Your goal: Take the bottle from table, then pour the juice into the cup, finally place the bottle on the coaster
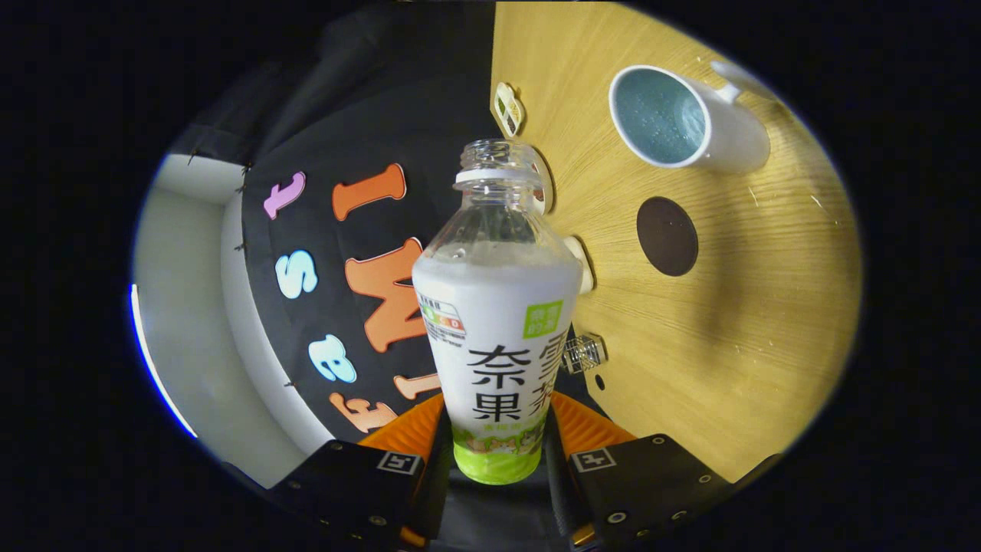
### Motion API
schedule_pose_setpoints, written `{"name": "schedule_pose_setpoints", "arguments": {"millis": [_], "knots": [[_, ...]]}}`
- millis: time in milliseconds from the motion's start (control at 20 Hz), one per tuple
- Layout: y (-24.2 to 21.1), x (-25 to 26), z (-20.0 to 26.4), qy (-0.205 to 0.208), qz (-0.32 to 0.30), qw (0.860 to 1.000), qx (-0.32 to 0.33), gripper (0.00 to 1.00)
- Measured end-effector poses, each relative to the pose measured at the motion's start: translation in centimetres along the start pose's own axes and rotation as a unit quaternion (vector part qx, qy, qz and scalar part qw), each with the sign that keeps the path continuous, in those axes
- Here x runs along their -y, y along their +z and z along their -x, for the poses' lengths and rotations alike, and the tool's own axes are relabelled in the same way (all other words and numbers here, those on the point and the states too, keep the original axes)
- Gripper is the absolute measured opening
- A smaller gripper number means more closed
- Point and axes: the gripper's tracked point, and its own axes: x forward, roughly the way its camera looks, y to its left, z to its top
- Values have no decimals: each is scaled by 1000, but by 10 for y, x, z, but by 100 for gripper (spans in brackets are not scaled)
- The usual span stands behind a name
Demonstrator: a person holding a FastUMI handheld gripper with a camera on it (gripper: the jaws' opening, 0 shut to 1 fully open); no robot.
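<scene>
Juice bottle (pixel 497 330) clamped in the gripper (pixel 497 452), rolled on its side for the pour into the mug (pixel 690 119)

Both fingers pressed on the lower part of the bottle, one at each flank, cap off and the open neck pointing forward. Wooden table (pixel 736 322) standing almost vertical beside the bottle, so the whole gripper probably turned sideways; pour likely in hand or just near. White mug beyond the neck and to one side, apart from it, its inside bluish. Round dark coaster (pixel 667 236) between mug and bottle, bare. Next move probably calling for the mouth brought over the mug rim, then later upright onto the coaster. A few small objects at the table edge behind the bottle, too hidden to name. Black cloth wall and a pale wall on the other side
</scene>
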Motion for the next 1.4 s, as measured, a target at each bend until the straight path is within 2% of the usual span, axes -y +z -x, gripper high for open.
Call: {"name": "schedule_pose_setpoints", "arguments": {"millis": [100, 200, 350, 450, 500, 650, 800, 950, 1050, 1300, 1400], "knots": [[4, 14, 1, -16, 71, 997, 6, 57], [11, 27, 2, -42, 151, 988, 10, 57], [20, 43, 4, -64, 263, 963, 9, 57], [33, 50, 6, -81, 330, 940, 18, 57], [40, 55, 7, -96, 367, 925, 24, 57], [61, 63, 10, -144, 490, 859, 40, 59], [74, 58, 4, -153, 561, 812, 49, 59], [94, 56, -6, -178, 630, 752, 78, 59], [97, 54, -14, -183, 668, 717, 84, 59], [106, 56, -36, -207, 732, 641, 102, 59], [105, 63, -54, -216, 748, 619, 98, 59]]}}
